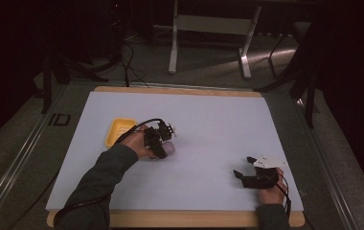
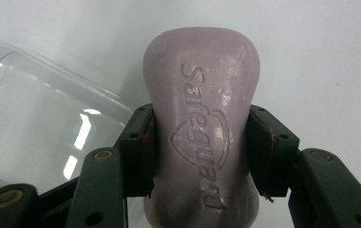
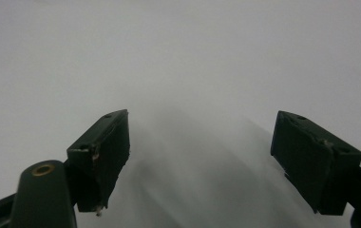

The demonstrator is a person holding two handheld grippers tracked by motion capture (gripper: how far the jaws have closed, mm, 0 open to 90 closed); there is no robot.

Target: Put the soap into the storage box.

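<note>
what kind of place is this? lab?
Probably a lab recording station, not a home: a white sheet over a wooden table, dark curtained surroundings, and bare desk legs on carpet behind.

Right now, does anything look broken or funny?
A little. The purple soap bar squeezed in the left claw looks scuffed, with whitish chips near its bottom edge by the pads. The clear lid lies beside it, off the yellow dish.

A pale lilac soap bar (image 2: 200,137) (embossed "Safeguard") sits clamped lengthwise, beside a clear lid (image 2: 41,123).
</note>
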